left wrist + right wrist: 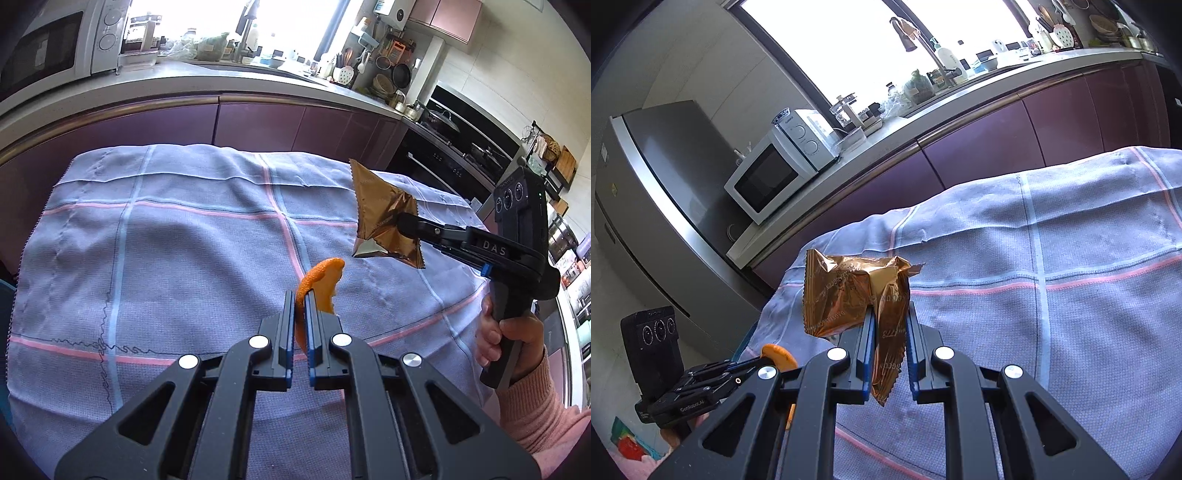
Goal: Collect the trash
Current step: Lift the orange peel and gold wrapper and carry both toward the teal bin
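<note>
left hand-held gripper clamped on an orange peel; right hand-held gripper clamped on a crumpled copper wrapper; both pieces held above the cloth-covered counter.

Left tool clamped shut, right tool clamped shut, right hand gripping handle

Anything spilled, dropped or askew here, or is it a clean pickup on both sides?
Nothing stands out. The left gripper pinches an orange peel, the right gripper a crumpled gold wrapper, both clear above the checked cloth. The cloth has creases but no spill.
</note>
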`<state>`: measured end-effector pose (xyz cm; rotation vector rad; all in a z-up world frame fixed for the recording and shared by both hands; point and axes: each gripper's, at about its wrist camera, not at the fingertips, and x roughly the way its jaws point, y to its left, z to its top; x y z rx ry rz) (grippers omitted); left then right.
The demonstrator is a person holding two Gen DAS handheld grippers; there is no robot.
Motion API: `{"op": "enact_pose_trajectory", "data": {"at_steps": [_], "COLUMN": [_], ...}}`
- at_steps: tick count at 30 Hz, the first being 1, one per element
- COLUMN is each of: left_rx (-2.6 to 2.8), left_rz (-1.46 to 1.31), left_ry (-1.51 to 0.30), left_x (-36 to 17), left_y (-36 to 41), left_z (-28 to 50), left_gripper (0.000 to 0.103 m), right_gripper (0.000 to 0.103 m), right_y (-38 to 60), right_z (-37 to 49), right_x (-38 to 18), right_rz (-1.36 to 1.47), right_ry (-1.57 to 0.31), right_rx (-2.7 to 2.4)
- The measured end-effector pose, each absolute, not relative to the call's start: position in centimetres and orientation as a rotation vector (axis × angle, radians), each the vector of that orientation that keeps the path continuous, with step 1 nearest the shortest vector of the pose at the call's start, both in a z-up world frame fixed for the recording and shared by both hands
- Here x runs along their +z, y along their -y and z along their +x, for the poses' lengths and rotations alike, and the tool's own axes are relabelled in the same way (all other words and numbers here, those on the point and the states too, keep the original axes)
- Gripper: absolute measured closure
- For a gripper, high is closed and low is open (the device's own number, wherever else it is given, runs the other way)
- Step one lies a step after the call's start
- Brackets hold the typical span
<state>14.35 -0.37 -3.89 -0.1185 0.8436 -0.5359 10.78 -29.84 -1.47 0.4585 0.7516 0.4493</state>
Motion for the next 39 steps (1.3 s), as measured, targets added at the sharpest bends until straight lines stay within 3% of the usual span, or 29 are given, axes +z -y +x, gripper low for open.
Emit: {"op": "enact_pose_trajectory", "data": {"at_steps": [39], "left_rx": [-0.376], "left_rz": [-0.205], "left_ry": [-0.798], "left_x": [-2.9], "left_y": [-8.2], "left_z": [11.0], "left_gripper": [0.097], "right_gripper": [0.089], "right_y": [21.6], "right_z": [8.5], "right_x": [-1.9], "right_rz": [0.459], "right_ry": [-0.79], "right_rx": [0.601]}}
